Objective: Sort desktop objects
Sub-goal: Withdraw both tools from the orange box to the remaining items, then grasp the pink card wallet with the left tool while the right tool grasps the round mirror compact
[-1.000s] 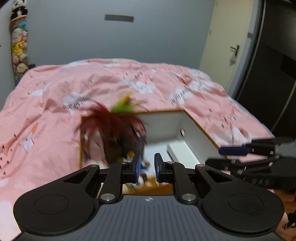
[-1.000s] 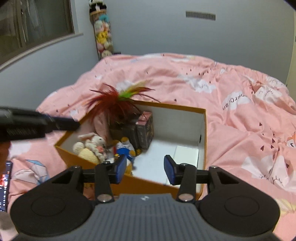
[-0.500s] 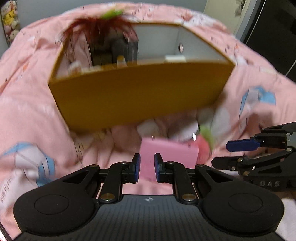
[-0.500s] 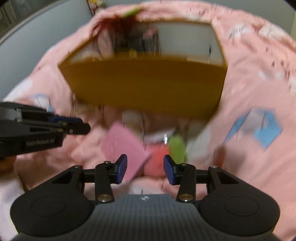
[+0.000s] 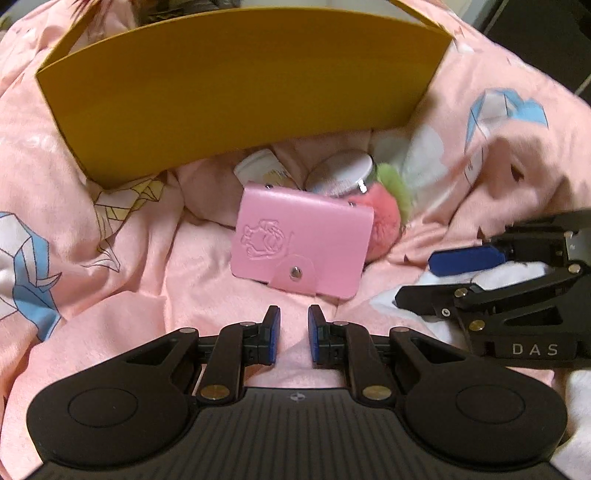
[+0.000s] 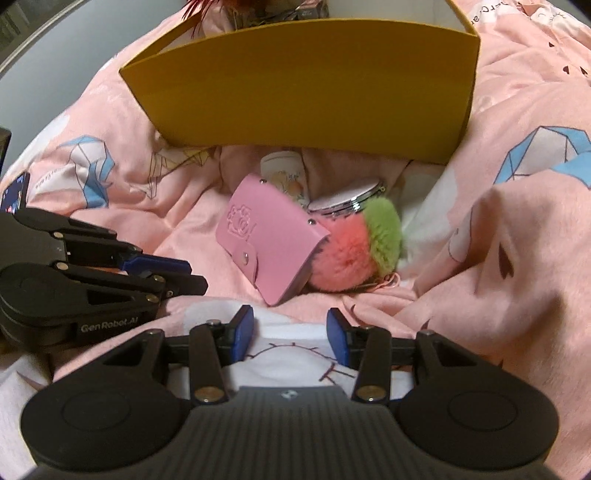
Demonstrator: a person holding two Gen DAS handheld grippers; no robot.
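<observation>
A pink snap wallet (image 5: 301, 247) (image 6: 266, 240) lies on the pink blanket just in front of the yellow box (image 5: 240, 81) (image 6: 306, 85). A pink and green fluffy pompom (image 5: 384, 218) (image 6: 358, 247) rests against the wallet's right edge. Behind them lie a round compact mirror (image 5: 343, 173) (image 6: 343, 201) and a small white container (image 5: 262, 168) (image 6: 284, 173). My left gripper (image 5: 293, 321) (image 6: 195, 277) hovers just short of the wallet, jaws a narrow gap apart with nothing between them. My right gripper (image 6: 291, 325) (image 5: 417, 280) stands open and empty, short of the pompom.
The yellow box's front wall rises right behind the objects, and red feathers (image 6: 207, 7) show above its rim. Rumpled pink blanket (image 5: 110, 258) surrounds everything. A phone (image 6: 14, 192) sits at the left edge of the right wrist view. The two grippers are close side by side.
Both grippers have dropped and tipped downward, from looking into the box to looking at the blanket in front of it. The wallet, pompom and mirror have come into close view.
</observation>
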